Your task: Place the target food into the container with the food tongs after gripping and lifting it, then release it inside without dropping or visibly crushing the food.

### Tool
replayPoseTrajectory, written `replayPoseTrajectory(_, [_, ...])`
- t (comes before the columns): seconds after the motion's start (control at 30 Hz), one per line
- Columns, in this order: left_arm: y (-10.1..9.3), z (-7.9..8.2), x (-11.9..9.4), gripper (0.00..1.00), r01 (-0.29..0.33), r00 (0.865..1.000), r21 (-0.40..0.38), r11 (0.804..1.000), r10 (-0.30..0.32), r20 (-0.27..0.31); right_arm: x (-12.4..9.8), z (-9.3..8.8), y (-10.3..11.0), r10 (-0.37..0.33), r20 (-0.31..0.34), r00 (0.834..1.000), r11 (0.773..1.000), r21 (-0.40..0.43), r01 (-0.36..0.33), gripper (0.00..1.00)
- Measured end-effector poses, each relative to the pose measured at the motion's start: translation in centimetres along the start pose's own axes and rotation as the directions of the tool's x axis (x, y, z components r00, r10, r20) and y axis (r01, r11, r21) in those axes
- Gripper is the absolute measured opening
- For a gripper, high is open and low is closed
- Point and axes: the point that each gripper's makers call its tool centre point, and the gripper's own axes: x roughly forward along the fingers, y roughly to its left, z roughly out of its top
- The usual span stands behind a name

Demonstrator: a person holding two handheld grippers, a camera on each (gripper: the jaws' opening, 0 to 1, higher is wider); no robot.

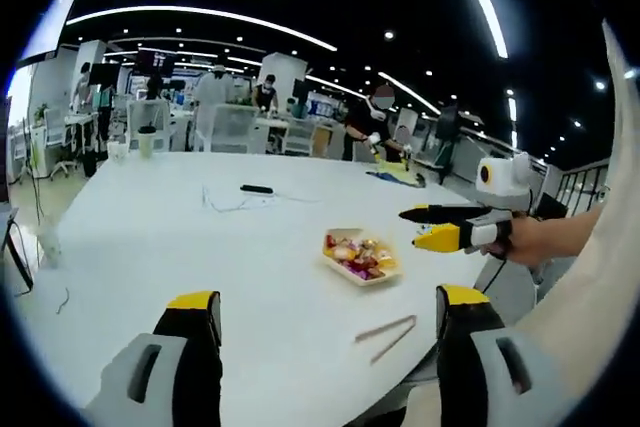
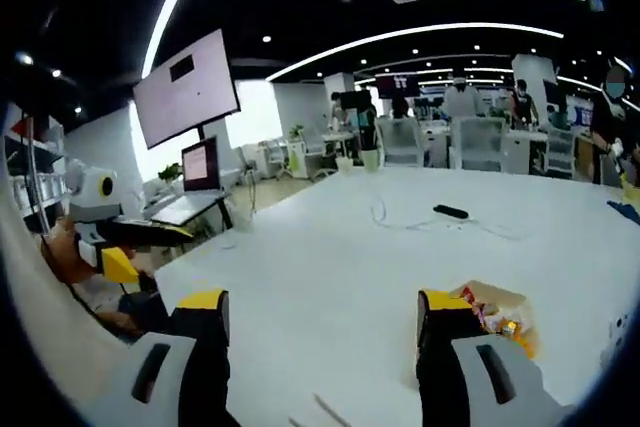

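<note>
Ahead of the left gripper [image 1: 325, 332] and just off its right fingertip, the tongs [image 1: 386, 338] are lying flat on the white table [image 1: 180, 237], untouched. Long axis is running diagonally, from near the table edge up and away toward the right fingertip side; the two arms are splaying apart toward the near-left end, so the joined end looks to be pointing up-right, though it's too small to be sure. Beyond the tongs, further ahead, the food tray [image 1: 362, 257] is sitting with wrapped snacks in it. Left gripper is standing wide open, holding nothing. Right gripper [image 2: 320, 322] is also gaping, empty; the tray is sitting just off its right finger in the right gripper view. Judgement: either could take the tongs; approaching across the long axis looks best. A dark remote-like item [image 1: 256, 189] and a cable are lying well beyond.
</note>
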Motion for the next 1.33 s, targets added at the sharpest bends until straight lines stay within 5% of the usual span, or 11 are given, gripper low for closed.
replayPoseTrajectory(0.2, [1.1, 3.5, -1.5, 0.95, -0.012, 0.988, -0.043, 0.999, 0.019, 0.154, 0.3, 1.9, 0.0, -0.021, 0.075, 0.997, 1.0, 0.009, 0.02, 0.86])
replayPoseTrajectory(0.3, [1.3, 4.2, -1.8, 0.99, -0.027, 0.982, -0.034, 0.999, 0.033, 0.184, 0.2, 2.6, -0.5, -0.041, 0.108, 0.993, 0.999, 0.005, 0.04, 0.87])
replayPoseTrajectory(0.6, [1.0, 4.9, -1.7, 0.99, -0.02, 0.978, 0.005, 1.0, 0.019, 0.208, -0.9, 2.9, -1.1, -0.079, 0.144, 0.986, 0.997, 0.036, 0.074, 0.9])
replayPoseTrajectory(0.63, [1.0, 5.1, -1.8, 0.99, -0.022, 0.977, 0.006, 1.0, 0.02, 0.214, -1.1, 3.6, -0.3, -0.037, 0.189, 0.981, 0.997, 0.078, 0.023, 0.91])
replayPoseTrajectory(0.77, [1.0, 5.4, -1.8, 0.99, -0.026, 0.975, 0.009, 1.0, 0.023, 0.221, -1.7, 4.9, -0.4, -0.036, 0.258, 0.965, 0.996, 0.089, 0.013, 0.92])
replayPoseTrajectory(1.03, [1.0, 6.3, -2.2, 0.99, -0.019, 0.97, 0.013, 1.0, 0.016, 0.244, -1.7, 5.3, -1.4, -0.071, 0.258, 0.964, 0.993, 0.107, 0.044, 0.91])
replayPoseTrajectory(1.17, [1.1, 6.7, -2.3, 0.99, -0.023, 0.966, 0.017, 1.0, 0.018, 0.259, -1.5, 5.7, -0.1, -0.004, 0.29, 0.957, 0.987, 0.156, -0.043, 0.91])
replayPoseTrajectory(1.33, [1.2, 6.4, -2.2, 0.99, -0.026, 0.968, 0.009, 1.0, 0.023, 0.251, -0.9, 5.2, -0.1, -0.011, 0.277, 0.961, 0.985, 0.169, -0.038, 0.9])
